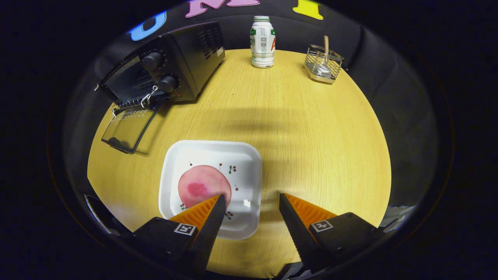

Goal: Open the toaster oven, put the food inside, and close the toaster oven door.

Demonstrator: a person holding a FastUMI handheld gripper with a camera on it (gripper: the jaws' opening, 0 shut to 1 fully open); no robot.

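Observation:
A black toaster oven (171,66) stands at the far left of the round wooden table (303,132), its glass door (128,128) folded down flat and open. A white square plate (245,163) with small cherry prints lies just ahead of my fingers. On it rests a round pink food piece (200,186) with a darker red patch. My gripper (252,200) hovers open above the plate's near edge. The left finger (206,212) overlaps the food's near side in the view; the right finger (303,212) is over bare table. Nothing sits between them.
A white drink bottle (262,42) stands at the table's far edge. To its right is a wire basket (323,64) with a wooden-handled utensil in it. Open tabletop lies between the plate and these items.

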